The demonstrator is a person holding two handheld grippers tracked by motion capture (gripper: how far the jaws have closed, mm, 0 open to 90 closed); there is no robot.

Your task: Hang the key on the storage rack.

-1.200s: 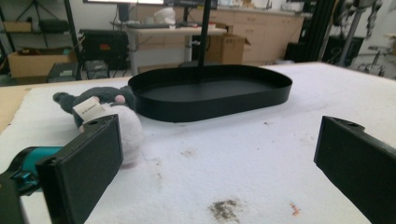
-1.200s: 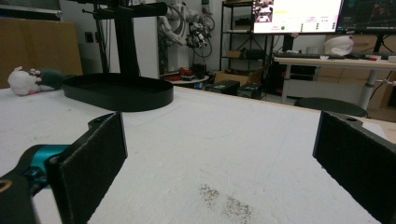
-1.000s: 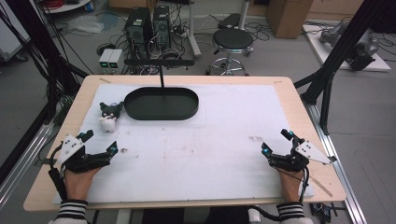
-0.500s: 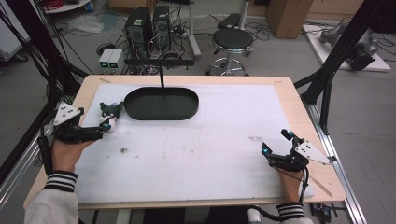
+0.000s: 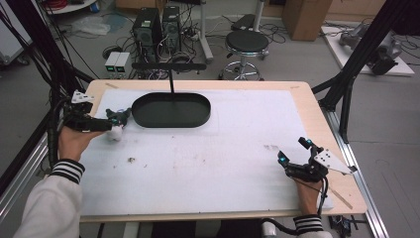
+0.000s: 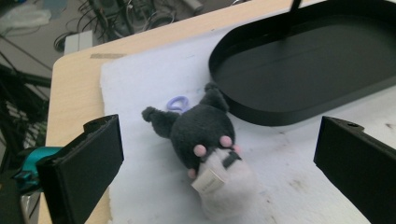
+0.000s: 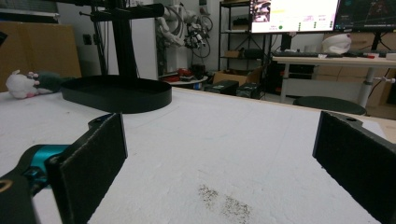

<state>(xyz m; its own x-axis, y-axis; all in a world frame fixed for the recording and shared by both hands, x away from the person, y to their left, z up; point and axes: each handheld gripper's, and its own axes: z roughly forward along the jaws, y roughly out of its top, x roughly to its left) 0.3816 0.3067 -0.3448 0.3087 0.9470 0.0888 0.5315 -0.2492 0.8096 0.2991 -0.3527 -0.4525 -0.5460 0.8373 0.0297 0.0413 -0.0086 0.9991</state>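
Left gripper [image 6: 219,154] spread wide around plush toy [image 6: 210,140] lying on white surface [image 5: 237,148] just beside black tray [image 6: 308,70], right gripper [image 5: 296,157] spread, resting apart; closing off-centre likely to nudge soft toy sideways, missing grasp.

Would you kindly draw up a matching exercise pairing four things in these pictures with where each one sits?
Things:
1. plush toy
2. oval black tray
3. left gripper
4. right gripper

Places:
A. near the table's right front corner, jaws open over bare mat
B. far side of the white mat, a black post rising from it
C. lying on the mat just left of the tray
D. at the table's left edge, jaws open on either side of the toy

Pairs: 1-C, 2-B, 3-D, 4-A
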